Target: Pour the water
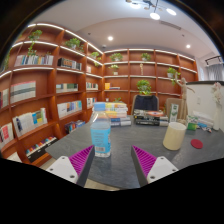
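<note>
Water is seen in a capped bottle (101, 135) left upright on the counter (120, 160) at eleven o'clock beyond the wide-open, empty jaws, while a cup (175, 135) is stood at one o'clock, presumably kept apart for pouring.

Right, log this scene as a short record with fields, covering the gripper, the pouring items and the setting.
gripper: gripper, open, holding nothing
bottle: clear water bottle, upright on the table, just ahead of the left finger
cup: pale cup, upright, ahead of the right finger, apart from the bottle
surface: grey table
background: bookshelves with books and plants
pouring: not yet begun
</note>
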`<state>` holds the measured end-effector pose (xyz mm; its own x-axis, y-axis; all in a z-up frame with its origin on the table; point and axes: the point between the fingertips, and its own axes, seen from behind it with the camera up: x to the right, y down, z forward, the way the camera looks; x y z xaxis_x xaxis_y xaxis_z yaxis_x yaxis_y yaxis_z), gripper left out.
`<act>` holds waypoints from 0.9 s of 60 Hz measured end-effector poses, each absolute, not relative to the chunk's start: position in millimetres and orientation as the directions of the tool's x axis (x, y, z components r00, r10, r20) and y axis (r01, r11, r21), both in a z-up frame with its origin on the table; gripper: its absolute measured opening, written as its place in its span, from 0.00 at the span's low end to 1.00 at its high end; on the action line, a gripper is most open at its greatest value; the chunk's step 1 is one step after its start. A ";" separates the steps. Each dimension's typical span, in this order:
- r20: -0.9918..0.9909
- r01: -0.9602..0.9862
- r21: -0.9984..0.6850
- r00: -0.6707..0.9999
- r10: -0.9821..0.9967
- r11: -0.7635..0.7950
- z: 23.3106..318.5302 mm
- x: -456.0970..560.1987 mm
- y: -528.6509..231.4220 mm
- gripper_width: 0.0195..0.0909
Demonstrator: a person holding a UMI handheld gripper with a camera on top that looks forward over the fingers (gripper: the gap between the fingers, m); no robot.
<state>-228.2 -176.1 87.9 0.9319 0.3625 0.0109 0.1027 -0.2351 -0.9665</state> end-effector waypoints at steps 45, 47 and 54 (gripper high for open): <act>-0.034 0.034 -0.982 0.937 0.348 -0.186 69.4 -338.7 -88.7 0.32; -0.034 0.034 -0.982 0.938 0.346 -0.186 69.6 -336.8 -88.5 0.27; -0.070 -0.004 -0.981 0.941 0.331 -0.194 72.2 -331.2 -83.5 0.14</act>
<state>-331.2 -83.5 72.2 0.9410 0.3311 -0.0698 -0.0044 -0.1942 -0.9810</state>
